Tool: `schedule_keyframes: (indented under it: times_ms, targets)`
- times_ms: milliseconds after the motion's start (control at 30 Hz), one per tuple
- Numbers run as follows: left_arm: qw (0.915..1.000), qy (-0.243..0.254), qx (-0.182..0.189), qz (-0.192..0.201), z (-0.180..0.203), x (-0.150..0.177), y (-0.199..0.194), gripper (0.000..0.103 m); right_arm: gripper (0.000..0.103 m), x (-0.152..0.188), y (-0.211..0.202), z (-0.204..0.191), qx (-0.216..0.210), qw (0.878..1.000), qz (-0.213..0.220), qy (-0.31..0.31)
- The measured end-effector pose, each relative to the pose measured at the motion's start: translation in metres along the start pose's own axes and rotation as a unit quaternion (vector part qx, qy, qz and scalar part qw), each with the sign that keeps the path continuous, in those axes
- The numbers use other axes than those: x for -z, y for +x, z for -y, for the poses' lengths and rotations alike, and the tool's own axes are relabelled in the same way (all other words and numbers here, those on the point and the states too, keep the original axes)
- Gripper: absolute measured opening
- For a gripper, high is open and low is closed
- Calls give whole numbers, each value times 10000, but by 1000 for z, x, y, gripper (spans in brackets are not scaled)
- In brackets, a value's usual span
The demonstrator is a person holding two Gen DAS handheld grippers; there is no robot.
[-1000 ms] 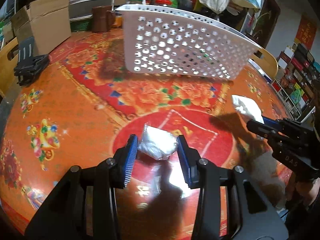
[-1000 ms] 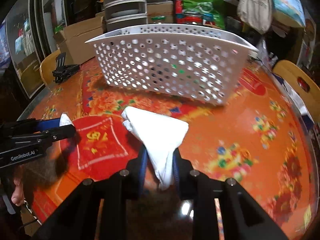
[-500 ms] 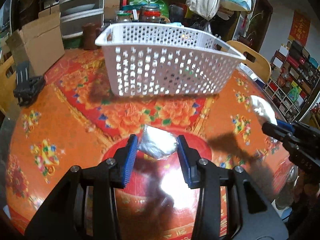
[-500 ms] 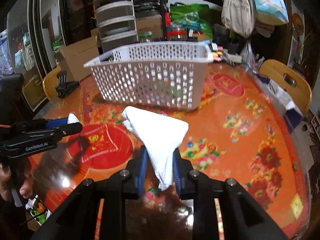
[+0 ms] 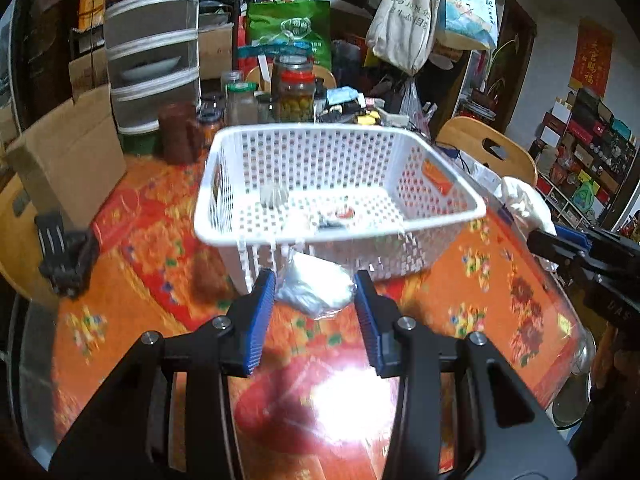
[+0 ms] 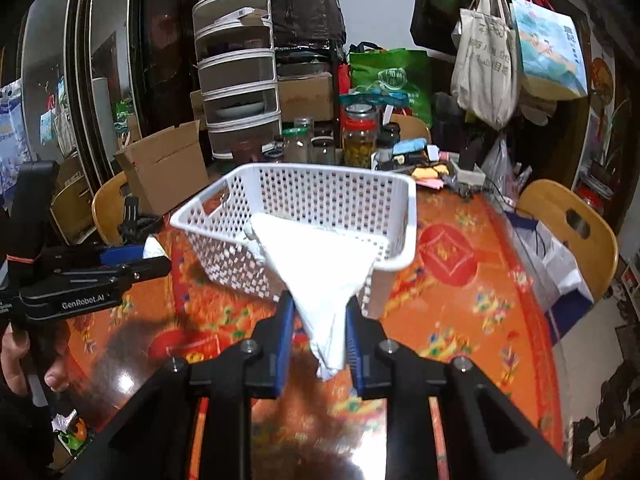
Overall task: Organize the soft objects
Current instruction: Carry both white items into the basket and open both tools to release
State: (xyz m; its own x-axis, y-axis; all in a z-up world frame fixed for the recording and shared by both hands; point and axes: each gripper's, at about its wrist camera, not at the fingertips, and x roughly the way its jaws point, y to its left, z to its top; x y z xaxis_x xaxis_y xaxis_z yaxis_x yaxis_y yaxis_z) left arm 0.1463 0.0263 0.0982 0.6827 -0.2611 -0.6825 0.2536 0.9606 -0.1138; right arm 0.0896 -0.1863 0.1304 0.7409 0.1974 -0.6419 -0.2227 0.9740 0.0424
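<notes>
My left gripper is shut on a silvery soft packet and holds it in the air just before the near wall of the white perforated basket. The basket holds a few small items. My right gripper is shut on a white folded cloth, raised in front of the basket. The right gripper also shows at the right of the left wrist view, and the left gripper at the left of the right wrist view.
The basket stands on a round table with a red-orange flowered cloth. Jars, a cardboard box and stacked trays crowd the far side. Wooden chairs stand around. A black clip lies at the left.
Both grippers have risen from the table with their loads and moved toward the basket. Its inside now shows from above.
</notes>
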Motion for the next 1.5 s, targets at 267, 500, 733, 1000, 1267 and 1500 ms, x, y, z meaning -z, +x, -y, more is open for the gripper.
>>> schedule_keyframes:
  times_ms: [267, 500, 733, 1000, 1267, 1500]
  targets:
    - [9995, -73, -80, -300, -3, -77, 44, 38, 22, -48, 52, 16, 30, 9992, -359, 182]
    - [9952, -161, -375, -892, -8, -105, 118, 38, 22, -64, 118, 24, 287, 9953, -903, 195]
    - [9902, -279, -425, -1303, -20, -107, 164, 38, 22, -70, 163, 29, 335, 9900, -1347, 241]
    - [9877, -245, -421, -1487, -23, -105, 195, 45, 35, -68, 191, 28, 432, 9860, -1608, 110]
    - [9935, -190, -358, -1062, -19, -106, 174, 86, 79, -69, 187, 31, 242, 9888, -1450, 250]
    - [9973, -302, -358, -565, -26, -99, 124, 103, 93, -65, 148, 34, 39, 9937, -1049, 383]
